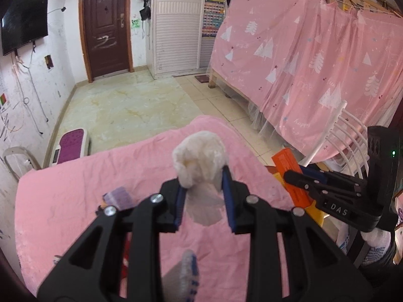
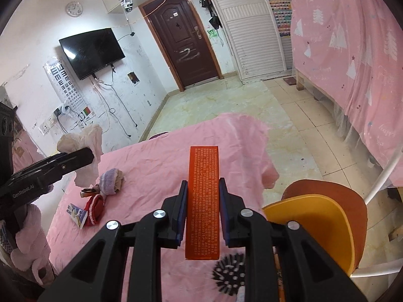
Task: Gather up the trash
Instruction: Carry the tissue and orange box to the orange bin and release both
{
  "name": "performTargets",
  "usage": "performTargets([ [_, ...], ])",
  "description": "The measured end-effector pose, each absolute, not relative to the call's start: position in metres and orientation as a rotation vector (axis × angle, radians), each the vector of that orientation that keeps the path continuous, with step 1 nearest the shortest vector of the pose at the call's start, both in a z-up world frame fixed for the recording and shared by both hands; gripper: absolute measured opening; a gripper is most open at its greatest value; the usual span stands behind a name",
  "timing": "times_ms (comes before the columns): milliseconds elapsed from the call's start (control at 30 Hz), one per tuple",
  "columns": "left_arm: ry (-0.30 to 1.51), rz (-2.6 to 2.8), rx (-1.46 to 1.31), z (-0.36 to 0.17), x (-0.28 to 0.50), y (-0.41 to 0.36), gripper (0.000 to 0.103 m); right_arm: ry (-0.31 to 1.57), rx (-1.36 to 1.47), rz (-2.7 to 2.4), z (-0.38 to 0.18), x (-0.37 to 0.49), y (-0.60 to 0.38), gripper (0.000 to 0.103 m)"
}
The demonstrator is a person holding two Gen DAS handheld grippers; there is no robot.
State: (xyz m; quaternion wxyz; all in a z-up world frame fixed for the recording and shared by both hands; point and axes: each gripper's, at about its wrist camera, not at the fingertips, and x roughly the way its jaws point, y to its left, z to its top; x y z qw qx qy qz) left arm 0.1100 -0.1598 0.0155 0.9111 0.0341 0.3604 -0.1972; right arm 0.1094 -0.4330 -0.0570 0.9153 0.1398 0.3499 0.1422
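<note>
A crumpled white tissue wad (image 1: 200, 161) is pinched by the left gripper (image 1: 202, 176), a flat orange printed box (image 2: 203, 196) by the right gripper (image 2: 203, 188), above the pink-covered table (image 1: 75, 201).

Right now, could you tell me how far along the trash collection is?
Underway. In hand: the left gripper is shut on a crumpled tissue, the right gripper on an orange box. No bin is visible, so neither is dropped off. Left on the pink cloth: socks and a small carton.
</note>
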Motion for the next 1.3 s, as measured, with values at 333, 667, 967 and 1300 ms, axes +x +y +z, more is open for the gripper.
performTargets([
  [333, 0.779, -0.535, 0.117, 0.003, 0.109, -0.258, 0.026, 0.701, 0.361, 0.199, -0.087, 0.089, -0.525, 0.013],
  [667, 0.858, -0.61, 0.199, -0.026, 0.108, -0.343, 0.026, 0.773, 0.435, 0.217, -0.132, 0.089, -0.566, 0.013],
  [967, 0.916, -0.634, 0.251, -0.046, 0.112, -0.374, 0.047, 0.777, 0.478, 0.198, -0.141, 0.087, -0.586, 0.033],
  [1300, 0.896, -0.644, 0.225, -0.039, 0.109, -0.363, 0.058, 0.752, 0.468, 0.151, -0.129, 0.082, -0.59, 0.041],
])
